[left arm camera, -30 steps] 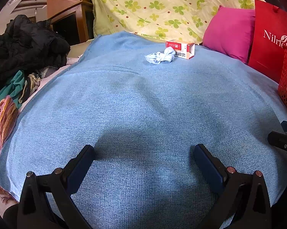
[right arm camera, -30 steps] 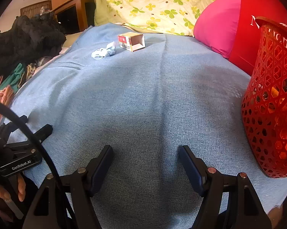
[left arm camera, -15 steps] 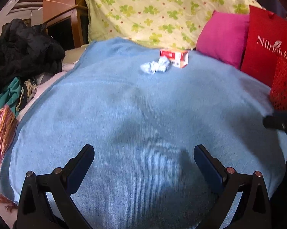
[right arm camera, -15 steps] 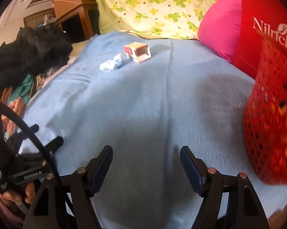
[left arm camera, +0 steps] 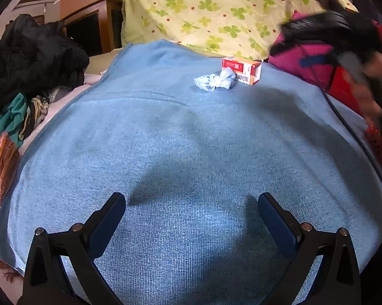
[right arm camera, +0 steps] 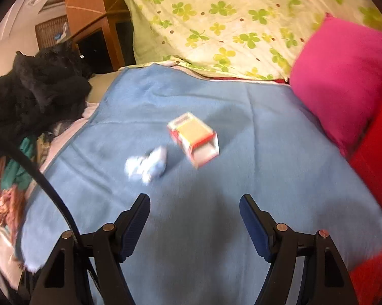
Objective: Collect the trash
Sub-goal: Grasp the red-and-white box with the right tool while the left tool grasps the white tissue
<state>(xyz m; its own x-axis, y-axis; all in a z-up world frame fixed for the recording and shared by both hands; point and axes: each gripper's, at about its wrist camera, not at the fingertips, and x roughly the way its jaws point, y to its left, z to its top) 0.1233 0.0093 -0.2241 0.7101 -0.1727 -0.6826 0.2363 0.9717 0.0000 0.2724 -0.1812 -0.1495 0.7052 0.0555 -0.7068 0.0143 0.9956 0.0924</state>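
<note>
Now the right gripper (right arm camera: 194, 225) is closer, jaws wide and empty; the small box (right arm camera: 194, 139) and crumpled tissue (right arm camera: 146, 165) lie just ahead.

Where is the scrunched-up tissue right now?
The crumpled tissue lies on the blue blanket at its far end, right beside the small red box, on its left in both views.

Crumpled tissue (right arm camera: 146, 166) beside box (right arm camera: 194, 138) (open-ended).
</note>
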